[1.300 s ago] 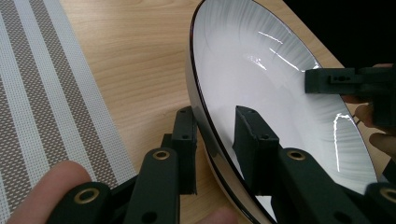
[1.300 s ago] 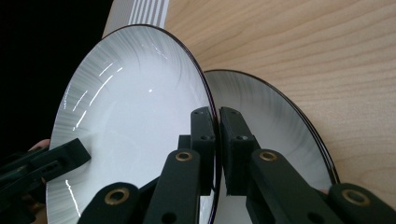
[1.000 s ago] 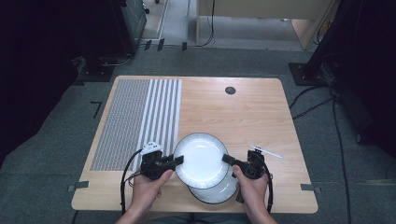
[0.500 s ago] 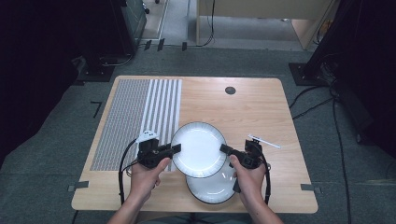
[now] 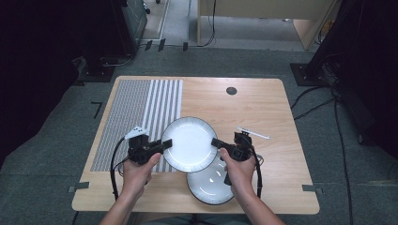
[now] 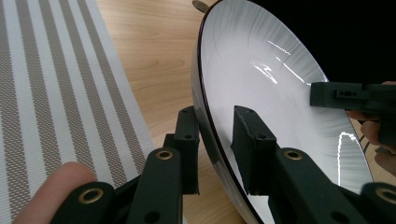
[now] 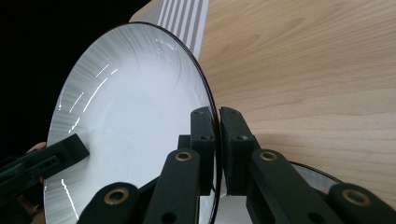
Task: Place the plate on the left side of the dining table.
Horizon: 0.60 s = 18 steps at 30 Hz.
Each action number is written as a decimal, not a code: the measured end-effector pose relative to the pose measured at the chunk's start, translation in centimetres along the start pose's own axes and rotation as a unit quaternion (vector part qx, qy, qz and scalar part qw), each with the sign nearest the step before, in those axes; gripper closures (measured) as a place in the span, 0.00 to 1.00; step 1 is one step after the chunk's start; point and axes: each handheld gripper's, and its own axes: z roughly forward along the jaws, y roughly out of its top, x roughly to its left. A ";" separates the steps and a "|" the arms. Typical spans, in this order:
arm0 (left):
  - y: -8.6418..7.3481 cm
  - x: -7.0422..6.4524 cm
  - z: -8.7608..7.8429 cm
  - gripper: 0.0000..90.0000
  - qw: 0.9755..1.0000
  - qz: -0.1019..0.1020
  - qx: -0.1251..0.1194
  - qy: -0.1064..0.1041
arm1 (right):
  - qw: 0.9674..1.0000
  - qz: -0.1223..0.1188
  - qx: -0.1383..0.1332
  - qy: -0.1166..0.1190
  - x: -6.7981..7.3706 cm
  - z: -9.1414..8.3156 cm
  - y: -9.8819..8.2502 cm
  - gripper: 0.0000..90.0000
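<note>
While held above the table [image 5: 263, 108], item: white plate [image 5: 190, 143], rim clamped at opposite edges by left gripper [image 5: 165, 145] and right gripper [image 5: 217, 143]; second plate [image 5: 211, 185] lies beneath, striped mat [image 5: 141, 108] just beside.

Striped placemat [image 5: 141, 117] on table's left half [image 5: 263, 108], 2nd plate [image 5: 211, 185] near front edge, white pen [image 5: 253, 133] at right

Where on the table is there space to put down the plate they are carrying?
The striped mat is bare, as is the wood between the mat and the round hole. It is crowded near the person, around the second plate and white stick.
</note>
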 end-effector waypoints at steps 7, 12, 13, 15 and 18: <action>0.5 1.1 -0.6 0.80 1.000 -0.004 -0.012 0.016 | 1.000 0.000 0.010 0.010 1.2 1.3 0.3 0.95; 0.7 1.9 -0.9 0.80 1.000 -0.003 -0.014 0.025 | 1.000 -0.009 0.011 0.004 2.0 2.3 0.6 0.95; 0.7 2.1 -0.9 0.80 1.000 -0.004 -0.015 0.027 | 1.000 -0.010 0.011 0.003 2.2 2.5 0.7 0.95; 0.8 2.4 -1.0 0.79 0.999 -0.005 -0.017 0.033 | 1.000 -0.012 0.013 0.004 2.6 2.8 0.8 0.95; 0.9 3.0 -1.1 0.78 0.999 -0.015 -0.017 0.036 | 1.000 -0.017 0.015 0.000 3.2 3.4 1.0 0.95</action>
